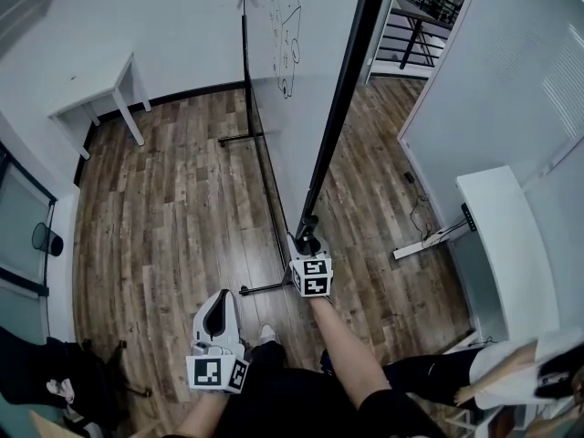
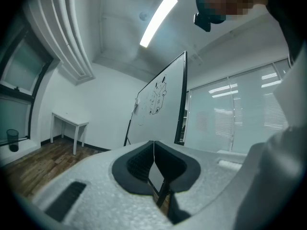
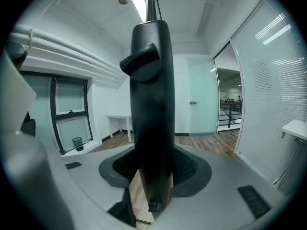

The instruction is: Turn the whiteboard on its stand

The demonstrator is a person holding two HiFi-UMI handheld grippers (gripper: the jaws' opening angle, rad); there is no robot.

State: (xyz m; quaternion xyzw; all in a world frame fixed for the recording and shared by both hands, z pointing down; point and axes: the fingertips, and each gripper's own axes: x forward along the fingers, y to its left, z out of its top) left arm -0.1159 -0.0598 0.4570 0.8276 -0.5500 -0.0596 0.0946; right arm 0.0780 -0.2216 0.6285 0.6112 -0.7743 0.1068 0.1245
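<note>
Turn seemingly about to start: jaws of right gripper clamped on black frame edge of tall white whiteboard standing on wooden floor; jaws of left gripper together, empty. Next, likely: swing edge round steadily.

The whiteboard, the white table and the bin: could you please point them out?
whiteboard (image 1: 306, 99), head view, on its white writing face.
white table (image 1: 96, 88), head view, on its top.
bin (image 1: 44, 238), head view, on its dark side.
</note>
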